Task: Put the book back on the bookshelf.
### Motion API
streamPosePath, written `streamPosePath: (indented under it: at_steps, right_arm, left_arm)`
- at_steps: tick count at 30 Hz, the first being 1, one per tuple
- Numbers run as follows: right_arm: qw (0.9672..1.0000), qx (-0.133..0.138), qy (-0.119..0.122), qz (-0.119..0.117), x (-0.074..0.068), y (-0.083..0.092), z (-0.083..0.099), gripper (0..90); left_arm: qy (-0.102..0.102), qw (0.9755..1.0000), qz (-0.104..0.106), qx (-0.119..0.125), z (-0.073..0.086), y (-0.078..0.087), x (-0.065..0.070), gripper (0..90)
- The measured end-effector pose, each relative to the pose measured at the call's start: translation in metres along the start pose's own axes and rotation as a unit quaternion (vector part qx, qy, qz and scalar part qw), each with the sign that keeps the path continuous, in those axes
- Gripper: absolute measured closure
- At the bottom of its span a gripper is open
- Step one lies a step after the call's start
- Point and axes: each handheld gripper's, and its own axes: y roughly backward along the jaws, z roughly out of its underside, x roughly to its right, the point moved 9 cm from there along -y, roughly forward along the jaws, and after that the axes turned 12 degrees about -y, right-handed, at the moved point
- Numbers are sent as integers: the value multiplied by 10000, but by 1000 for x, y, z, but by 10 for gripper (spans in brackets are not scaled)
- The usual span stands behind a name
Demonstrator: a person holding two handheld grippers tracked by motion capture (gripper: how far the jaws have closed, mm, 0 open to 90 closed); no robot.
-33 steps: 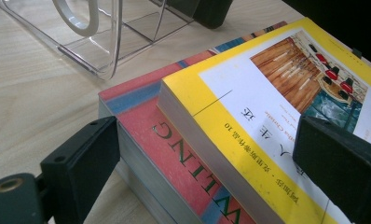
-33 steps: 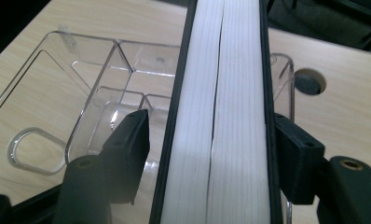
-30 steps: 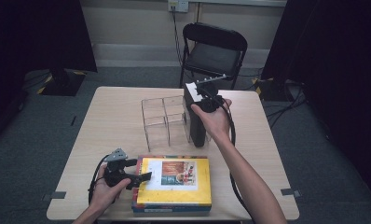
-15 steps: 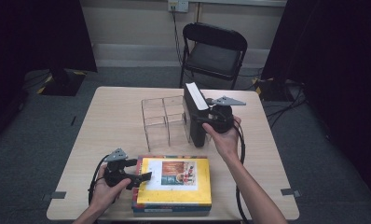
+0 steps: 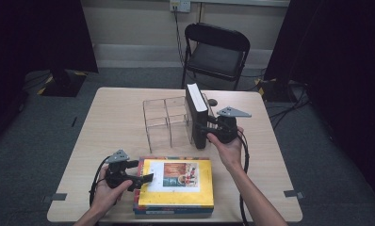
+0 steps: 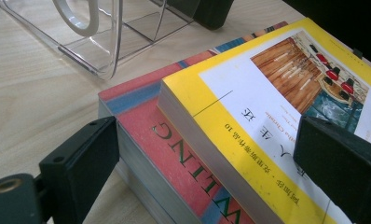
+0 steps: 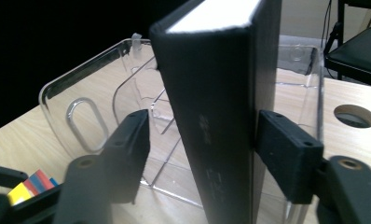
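High view has the black book (image 5: 196,115) standing upright at the right end of the clear rack (image 5: 167,117), with the right gripper (image 5: 205,127) reaching in at its spine from the right side. Right gripper view looks straight down the two jaws: the book's spine sits between them, the right jaw touching or nearly touching the cover, the left jaw with a visible gap beside it. Those jaws have just been closing, yet the grip does not look set, so I would call the book bracketed rather than held.

To do this step well, I reckon the hand should square up so both pads meet the covers flat, then close fully before any lifting or sliding. The book leans slightly, and a one-sided push could tip it against the rack's wall or shove the light rack across the table (image 5: 110,117).

Nearer the person, the left gripper (image 5: 139,180) rests released at the left edge of the yellow book (image 5: 176,183), which lies flat on a red book (image 6: 174,154); its jaws stand wide apart either side of that corner, pinching nothing.
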Motion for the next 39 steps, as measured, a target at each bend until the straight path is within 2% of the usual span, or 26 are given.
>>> streamPosePath:
  at_steps: [2, 8, 12, 18, 19, 22, 25, 26, 30, 32, 33, 37, 39]
  right_arm:
    - [10000, 2, 30, 66, -2, -1, 3, 356]
    - [10000, 20, -8, 35, 0, 0, 6, 349]
    - [10000, 39, -13, 11, 5, 9, 13, 317]
    - [10000, 46, -5, -35, 8, 21, 16, 314]
    - [10000, 10, 45, -66, 8, 29, 21, 324]
    - [9999, -50, 27, -99, 9, 35, 26, 330]
    - [9995, -218, 8, -222, 11, 47, 42, 373]
    - [9993, -275, 13, -254, 10, 49, 45, 388]
    - [9976, -483, 67, -494, 1, 52, 65, 418]
    - [9969, -568, 116, -530, -2, 51, 72, 430]
    - [9956, -697, 182, -603, -9, 49, 82, 435]
    - [9931, -799, 287, -808, -21, 43, 94, 440]
    - [9923, -830, 343, -849, -24, 37, 97, 440]
  left_arm:
    - [-1, 10000, 0, -9, 0, 0, 0, 67]
    - [-3, 10000, -6, -8, 0, 0, 0, 67]
    - [-6, 10000, -4, -13, 0, 0, 0, 67]
    - [-55, 9999, -54, -70, -1, 1, 1, 76]
    - [-15, 9998, -68, -165, -2, 2, 1, 87]
    - [-58, 9997, -118, -202, -3, 4, 2, 120]
    - [-136, 9993, -250, -228, -6, 8, 3, 206]
    - [-185, 9990, -371, -174, -9, 11, 5, 243]
    - [-275, 9993, -241, -40, -15, 19, 16, 271]
    - [-315, 9993, -208, -52, -15, 20, 19, 271]
    - [-372, 9992, -144, -74, -14, 20, 25, 271]
    - [-407, 9989, -86, -233, -8, 14, 30, 276]
    - [-433, 9986, -126, -264, -7, 13, 30, 265]
